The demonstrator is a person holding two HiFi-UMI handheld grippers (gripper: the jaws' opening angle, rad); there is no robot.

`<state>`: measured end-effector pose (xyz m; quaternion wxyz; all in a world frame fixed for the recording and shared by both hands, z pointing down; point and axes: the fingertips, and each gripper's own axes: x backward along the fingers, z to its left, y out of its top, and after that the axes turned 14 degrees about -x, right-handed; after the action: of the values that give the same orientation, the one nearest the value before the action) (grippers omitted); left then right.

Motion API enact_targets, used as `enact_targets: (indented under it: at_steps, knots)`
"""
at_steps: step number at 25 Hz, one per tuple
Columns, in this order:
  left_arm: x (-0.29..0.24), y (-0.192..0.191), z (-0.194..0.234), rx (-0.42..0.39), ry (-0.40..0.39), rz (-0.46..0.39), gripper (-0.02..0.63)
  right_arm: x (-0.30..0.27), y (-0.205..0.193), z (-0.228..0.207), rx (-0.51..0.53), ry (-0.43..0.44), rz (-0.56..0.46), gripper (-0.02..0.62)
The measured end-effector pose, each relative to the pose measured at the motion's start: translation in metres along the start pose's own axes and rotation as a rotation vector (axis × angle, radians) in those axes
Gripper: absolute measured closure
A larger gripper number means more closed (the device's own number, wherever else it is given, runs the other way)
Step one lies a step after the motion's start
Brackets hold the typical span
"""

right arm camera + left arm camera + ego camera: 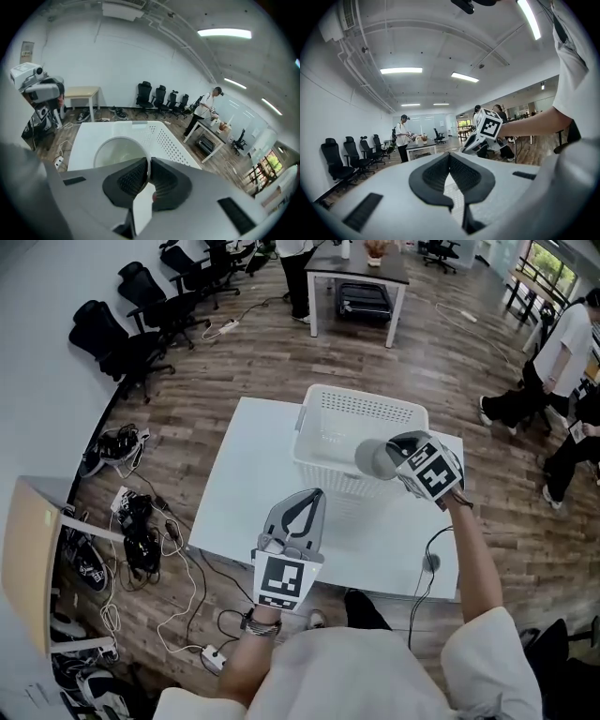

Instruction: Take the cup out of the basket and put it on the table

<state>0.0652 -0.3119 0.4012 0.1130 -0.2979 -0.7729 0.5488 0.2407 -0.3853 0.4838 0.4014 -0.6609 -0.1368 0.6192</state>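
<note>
Cup [373,459] is in my right gripper [398,457], the jaws clamped on 1 thin stretch of its rim. It hangs tipped on its side, up at the near right corner of the basket [361,395], with nothing under it yet but basket wall and white counter [239,493]. From the right gripper view I'm looking straight into its pale open mouth.

Left gripper [309,502] hovers low over the counter in front of the basket. Its jaws are together with nothing between them, so it's no help steadying anything right now.

Here's the worry. A pinch on the rim alone is a slim hold, and a quick swing could let the cup pivot or slide out. Dropping too early could clip the basket's edge and drag the light basket along. And if it lands sideways like this, it rolls, so it needs turning upright before I let go.
</note>
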Motion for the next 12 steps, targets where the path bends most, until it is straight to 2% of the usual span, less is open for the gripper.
enact_targets:
  at_steps: [12]
  knots:
    - [0.042,0.028,-0.046,-0.069,-0.067,-0.073,0.603,0.134,-0.042,0.041,-0.173,-0.113,-0.243,0.56]
